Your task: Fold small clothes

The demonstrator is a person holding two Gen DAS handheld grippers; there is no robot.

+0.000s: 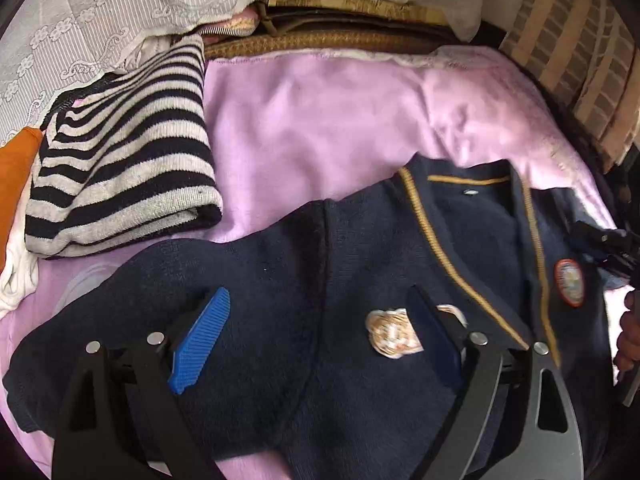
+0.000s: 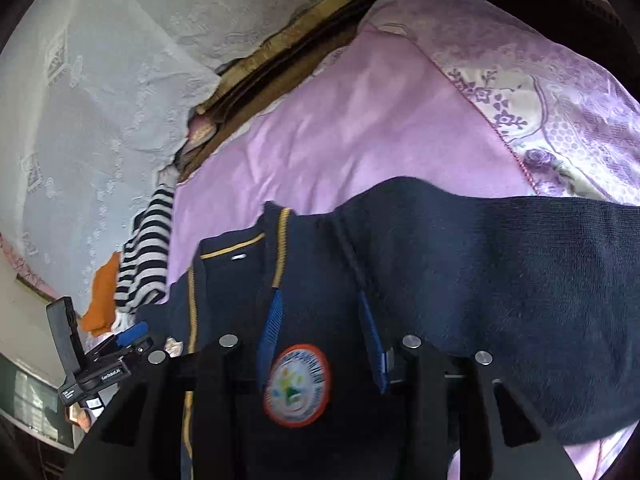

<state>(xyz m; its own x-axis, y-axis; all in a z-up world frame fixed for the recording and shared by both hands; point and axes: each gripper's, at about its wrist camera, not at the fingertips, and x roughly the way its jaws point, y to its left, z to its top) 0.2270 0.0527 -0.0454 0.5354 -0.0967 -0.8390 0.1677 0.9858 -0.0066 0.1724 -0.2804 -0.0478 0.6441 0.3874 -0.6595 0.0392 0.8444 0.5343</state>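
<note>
Striped top (image 1: 120, 152) folded at blanket (image 1: 320, 120) edge; navy cardigan (image 1: 320, 260) spread mid-blanket, unfolded; left gripper (image 1: 320, 336) and right gripper (image 2: 320, 336) released, empty.

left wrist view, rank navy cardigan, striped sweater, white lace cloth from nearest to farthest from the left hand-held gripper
1. Navy cardigan: directly under the left hand-held gripper, spread on the pink blanket.
2. Striped sweater: folded, further off to the upper left.
3. White lace cloth: farthest, along the top left beyond the sweater.
</note>
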